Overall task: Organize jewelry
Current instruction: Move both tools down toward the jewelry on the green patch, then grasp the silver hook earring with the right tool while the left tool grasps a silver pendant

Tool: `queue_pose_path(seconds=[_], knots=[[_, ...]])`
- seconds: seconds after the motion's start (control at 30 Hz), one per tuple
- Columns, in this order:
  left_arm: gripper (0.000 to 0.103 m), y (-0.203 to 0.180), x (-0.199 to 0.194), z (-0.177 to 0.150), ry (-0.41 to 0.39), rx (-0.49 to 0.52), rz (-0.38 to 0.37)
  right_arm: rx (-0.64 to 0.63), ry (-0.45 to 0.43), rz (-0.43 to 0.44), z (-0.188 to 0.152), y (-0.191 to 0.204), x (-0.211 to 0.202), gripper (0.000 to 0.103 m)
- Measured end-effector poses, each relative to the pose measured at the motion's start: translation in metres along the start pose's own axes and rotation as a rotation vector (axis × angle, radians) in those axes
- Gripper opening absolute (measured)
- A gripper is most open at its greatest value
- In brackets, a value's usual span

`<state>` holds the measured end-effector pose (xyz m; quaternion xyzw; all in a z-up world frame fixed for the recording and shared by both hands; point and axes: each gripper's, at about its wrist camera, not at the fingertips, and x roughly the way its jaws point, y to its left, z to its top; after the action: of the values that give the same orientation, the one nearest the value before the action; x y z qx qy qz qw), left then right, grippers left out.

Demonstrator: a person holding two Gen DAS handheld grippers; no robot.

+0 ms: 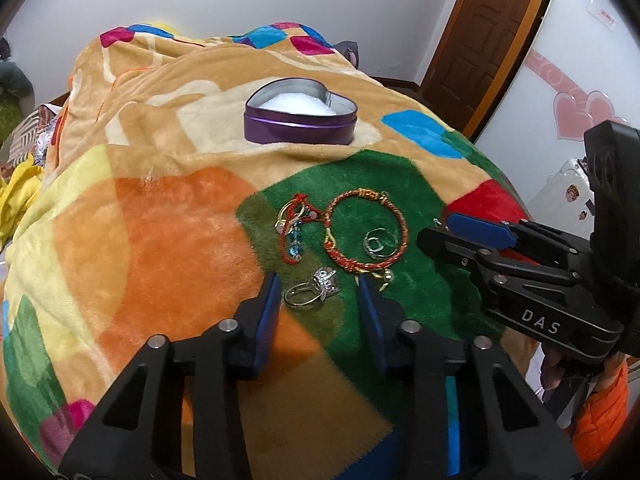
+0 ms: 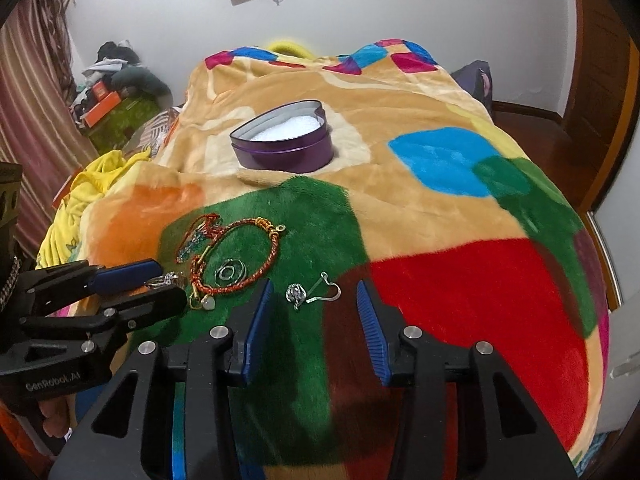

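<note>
**Both grippers low over jewelry on the blanket, nothing gripped**

Left gripper (image 1: 318,294), black with blue pads: jaws partly apart, straddling a silver ring with a sparkly cluster top (image 1: 312,289) that lies on the green patch. Pads not touching it, ring sits loose on the fabric between the fingertips.

Right gripper (image 2: 314,294), same black frame and blue ribbed pads: jaws partly apart, straddling a small silver earring with a wire hook (image 2: 310,293). Gap visible on both sides, no contact. In the left wrist view the right gripper (image 1: 440,230) comes in from the right edge, held by a hand (image 1: 554,372) with an orange sleeve.

Other jewelry, all on the green patch of the multicolour plush blanket (image 1: 168,232):
- red and gold braided cord bracelet (image 1: 366,232), lying flat as a loop
- silver ring pair (image 1: 376,245) inside that loop
- red cord piece with gold ring and blue beads (image 1: 294,226), just left of the bracelet, touching or nearly so

Purple heart-shaped tin box (image 1: 300,114), lid off, white padding inside, sits further back on the tan area, well apart from the jewelry. No piece in it.

Background: brown wooden door (image 1: 488,20), white wall, yellow cloth (image 2: 96,180) at the bed's left side.
</note>
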<state>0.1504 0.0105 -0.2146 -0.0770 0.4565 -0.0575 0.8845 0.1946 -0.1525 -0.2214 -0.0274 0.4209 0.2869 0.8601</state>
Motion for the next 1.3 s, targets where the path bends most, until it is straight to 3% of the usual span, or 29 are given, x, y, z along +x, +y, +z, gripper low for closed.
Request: queue_pose_path(seconds=[0.07,0.2,0.5,0.53,0.57,0.6,0.87,1.03,1.1,1.23,1.3], knots=[[0.03,0.002,0.002,0.0,0.0,-0.007,0.005,-0.016,0.006,-0.002,0.0,0.002,0.003,0.031],[0.029,0.004,0.002,0.001,-0.003,-0.01,0.001,-0.024,0.012,0.003,-0.001,0.002,0.005,0.019],[0.028,0.002,-0.006,0.003,-0.027,-0.001,0.013,-0.03,0.0,-0.015,0.003,0.006,-0.001,0.018],[0.025,0.002,-0.009,0.004,-0.033,0.0,0.018,-0.03,-0.005,-0.016,0.004,0.006,-0.003,0.018],[0.004,0.003,-0.011,0.005,-0.038,0.003,0.021,-0.03,-0.01,-0.018,0.005,0.008,-0.005,0.018],[0.002,0.004,-0.013,0.007,-0.035,0.004,0.022,-0.03,-0.018,-0.019,0.006,0.008,-0.007,0.018],[0.002,0.014,-0.033,0.015,-0.087,-0.008,0.04,-0.03,-0.075,-0.031,0.016,0.016,-0.026,0.018],[0.002,0.021,-0.042,0.013,-0.091,-0.026,0.01,-0.031,-0.088,-0.036,0.016,0.02,-0.032,0.018],[0.007,0.021,-0.039,0.013,-0.071,-0.03,-0.005,-0.032,-0.085,-0.038,0.015,0.021,-0.031,0.018],[0.032,0.015,-0.03,0.01,-0.037,-0.014,-0.024,-0.029,-0.078,-0.036,0.014,0.023,-0.032,0.019],[0.032,0.01,-0.022,0.009,-0.018,0.002,-0.03,-0.03,-0.079,-0.038,0.014,0.024,-0.033,0.018]])
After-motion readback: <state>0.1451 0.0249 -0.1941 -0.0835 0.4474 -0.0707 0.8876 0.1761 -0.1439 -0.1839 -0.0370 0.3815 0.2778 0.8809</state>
